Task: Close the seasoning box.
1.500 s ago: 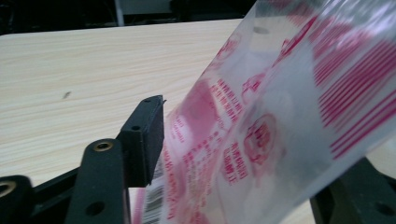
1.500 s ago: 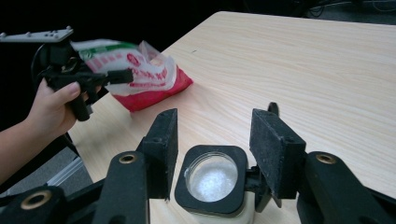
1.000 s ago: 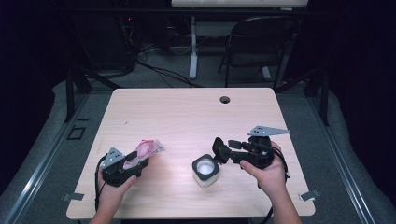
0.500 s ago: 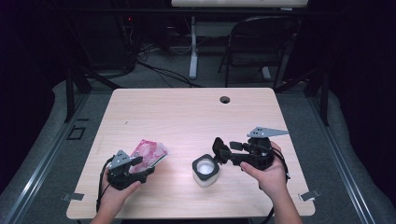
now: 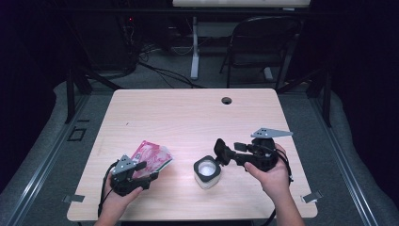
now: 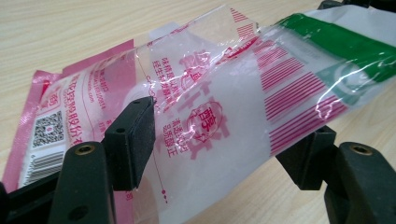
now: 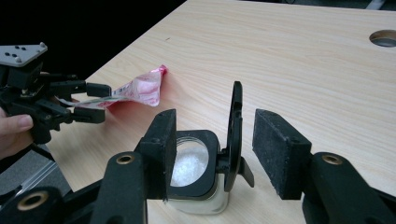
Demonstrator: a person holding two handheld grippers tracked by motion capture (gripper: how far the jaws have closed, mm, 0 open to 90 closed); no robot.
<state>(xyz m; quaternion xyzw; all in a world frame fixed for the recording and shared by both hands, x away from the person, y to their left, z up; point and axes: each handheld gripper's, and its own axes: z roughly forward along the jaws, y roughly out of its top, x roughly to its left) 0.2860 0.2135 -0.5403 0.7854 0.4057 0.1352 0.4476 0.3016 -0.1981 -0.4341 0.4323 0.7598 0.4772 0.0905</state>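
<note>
Pale wood-grain tabletop (image 5: 188,117) stands amid a dark room with a folding chair (image 5: 263,42) behind; since a moment ago our left gripper (image 5: 149,170) has drawn the pink packet (image 5: 150,157) nearer the front edge. Its fingers (image 6: 133,135) sit spread around the packet's printed film, unclenched. Our right gripper (image 5: 220,151) fingers (image 7: 280,149) stand released around the salt jar's (image 5: 206,172) upright flip lid (image 7: 236,135).

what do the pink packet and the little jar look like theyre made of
Pink packet: thin glossy plastic film, judging by its creases, sheen and see-through patches. Little jar: looks like frosted white glass or plastic, hard to tell which, with a black hinged lid of matte plastic standing open.
</note>
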